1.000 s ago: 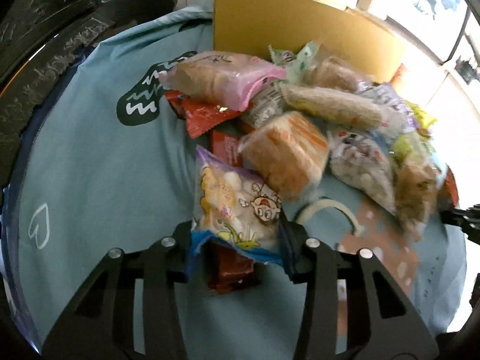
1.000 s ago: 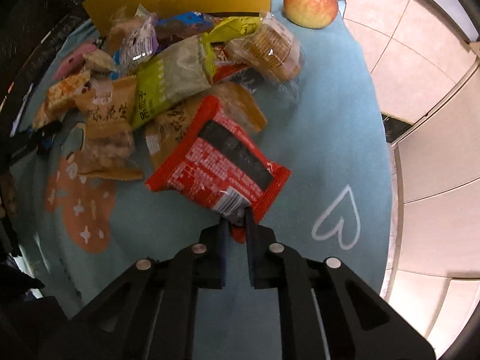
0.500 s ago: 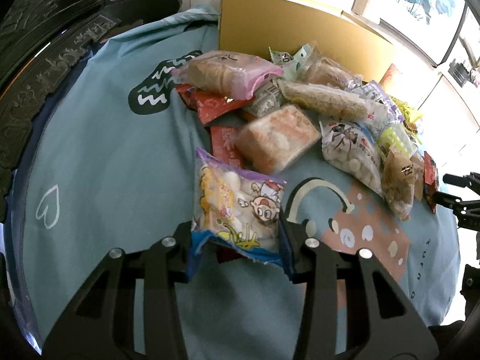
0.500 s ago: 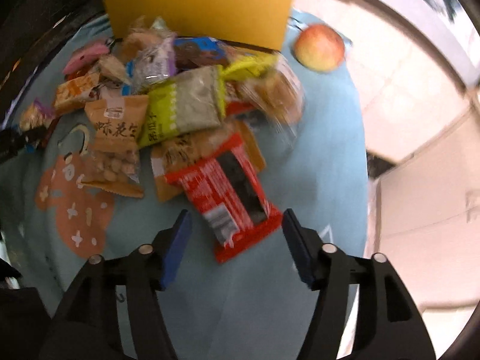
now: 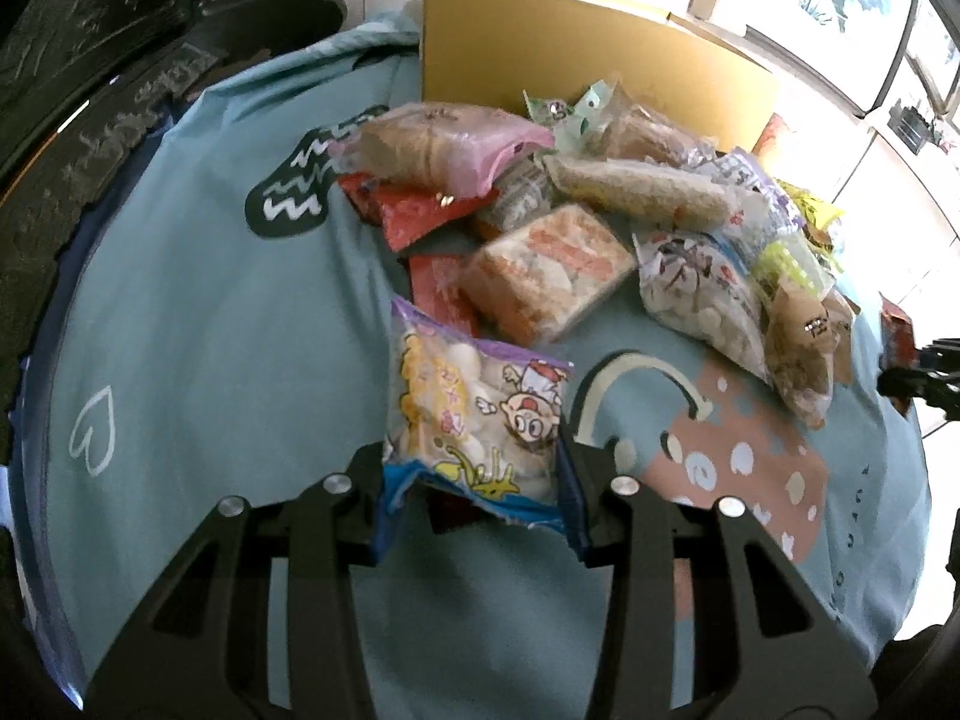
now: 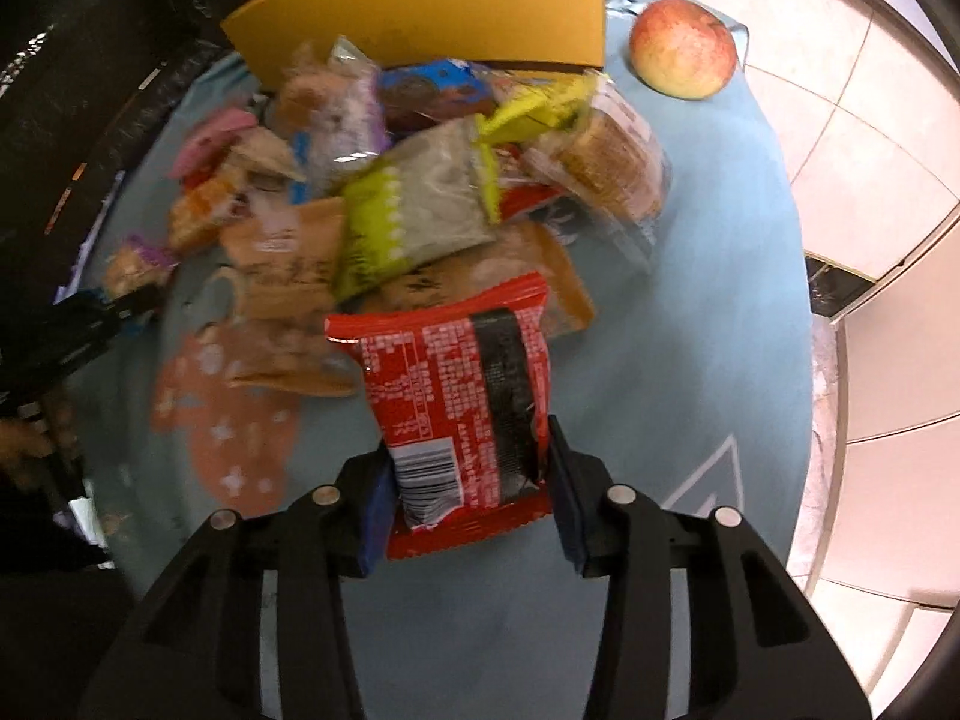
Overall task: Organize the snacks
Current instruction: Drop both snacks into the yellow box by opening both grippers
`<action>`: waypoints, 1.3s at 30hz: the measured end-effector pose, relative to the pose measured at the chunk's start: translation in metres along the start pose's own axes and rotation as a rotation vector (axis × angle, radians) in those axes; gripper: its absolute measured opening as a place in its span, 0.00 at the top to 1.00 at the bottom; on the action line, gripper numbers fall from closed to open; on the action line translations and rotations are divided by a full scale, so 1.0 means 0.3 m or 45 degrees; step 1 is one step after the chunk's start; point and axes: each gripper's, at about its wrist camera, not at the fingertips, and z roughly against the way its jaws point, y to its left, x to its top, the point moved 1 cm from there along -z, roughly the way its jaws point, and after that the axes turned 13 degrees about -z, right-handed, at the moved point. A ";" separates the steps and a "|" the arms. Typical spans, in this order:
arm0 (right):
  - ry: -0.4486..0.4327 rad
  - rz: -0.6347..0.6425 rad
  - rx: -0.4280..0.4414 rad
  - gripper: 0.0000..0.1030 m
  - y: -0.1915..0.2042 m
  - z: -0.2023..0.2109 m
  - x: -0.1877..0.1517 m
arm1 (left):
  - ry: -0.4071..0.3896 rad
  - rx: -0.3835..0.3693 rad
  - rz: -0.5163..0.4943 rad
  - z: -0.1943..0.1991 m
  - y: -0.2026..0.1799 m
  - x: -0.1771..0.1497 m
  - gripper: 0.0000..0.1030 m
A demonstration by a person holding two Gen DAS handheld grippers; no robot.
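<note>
Red packet [image 6: 465,414] sat between the closing right claw [image 6: 468,501]. Left claw [image 5: 474,495] gripped a cartoon-printed snack bag [image 5: 474,414] above the blue-clothed desk [image 5: 228,312].

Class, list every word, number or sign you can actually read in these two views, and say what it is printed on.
None can be read with confidence.
Red packet in the right gripper: dense print and a barcode, too small.
Cartoon packet in the left gripper: characters blurred.
Brown packet: label illegible.
Cloth: drawings only; edge letters too small.
</note>
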 end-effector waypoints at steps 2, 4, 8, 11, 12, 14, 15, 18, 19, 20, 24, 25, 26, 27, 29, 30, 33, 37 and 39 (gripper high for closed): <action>-0.007 0.010 0.004 0.57 0.013 0.020 -0.001 | 0.024 0.009 -0.008 -0.020 -0.003 0.002 0.59; -0.030 0.018 0.014 0.57 0.027 0.045 0.006 | 0.009 0.010 0.000 -0.006 -0.006 0.009 0.60; -0.109 0.015 0.060 0.57 0.087 0.140 0.005 | -0.087 -0.030 0.008 0.089 -0.019 0.052 0.60; -0.172 0.009 0.106 0.57 0.126 0.199 0.037 | -0.202 -0.056 0.014 0.190 -0.021 0.098 0.60; -0.192 0.006 0.122 0.57 0.144 0.217 0.053 | -0.236 -0.068 0.017 0.220 -0.023 0.113 0.60; -0.236 -0.001 0.157 0.57 0.166 0.256 0.081 | -0.302 -0.086 0.019 0.280 -0.028 0.156 0.60; -0.259 0.001 0.168 0.57 0.178 0.275 0.102 | -0.318 -0.093 0.020 0.296 -0.032 0.172 0.60; -0.329 0.010 0.196 0.57 0.198 0.348 0.185 | -0.381 -0.107 0.022 0.345 -0.033 0.251 0.60; -0.350 0.010 0.203 0.57 0.200 0.366 0.218 | -0.403 -0.111 0.026 0.358 -0.029 0.293 0.60; -0.380 0.015 0.208 0.57 0.203 0.393 0.263 | -0.424 -0.112 0.031 0.368 -0.024 0.333 0.60; -0.465 0.047 0.207 0.57 0.227 0.462 0.452 | -0.480 -0.086 0.026 0.381 -0.031 0.493 0.60; -0.478 0.054 0.205 0.57 0.232 0.464 0.493 | -0.492 -0.082 0.023 0.378 -0.032 0.548 0.60; -0.492 0.063 0.200 0.57 0.239 0.476 0.548 | -0.502 -0.077 0.019 0.372 -0.034 0.604 0.60; -0.505 0.066 0.196 0.57 0.243 0.485 0.596 | -0.508 -0.075 0.017 0.368 -0.037 0.642 0.60; -0.534 0.077 0.183 0.57 0.261 0.497 0.704 | -0.526 -0.052 -0.009 0.350 -0.041 0.762 0.60; -0.553 0.077 0.178 0.57 0.269 0.499 0.756 | -0.528 -0.045 -0.015 0.344 -0.039 0.799 0.60; -0.571 0.093 0.174 0.55 0.296 0.479 0.897 | -0.499 0.026 -0.039 0.280 -0.023 0.954 0.51; -0.586 0.106 -0.013 0.36 0.300 0.398 1.012 | -0.375 0.063 0.095 0.164 0.068 1.052 0.03; -0.588 0.104 0.018 0.36 0.284 0.387 0.994 | -0.384 0.054 0.117 0.163 0.095 1.029 0.03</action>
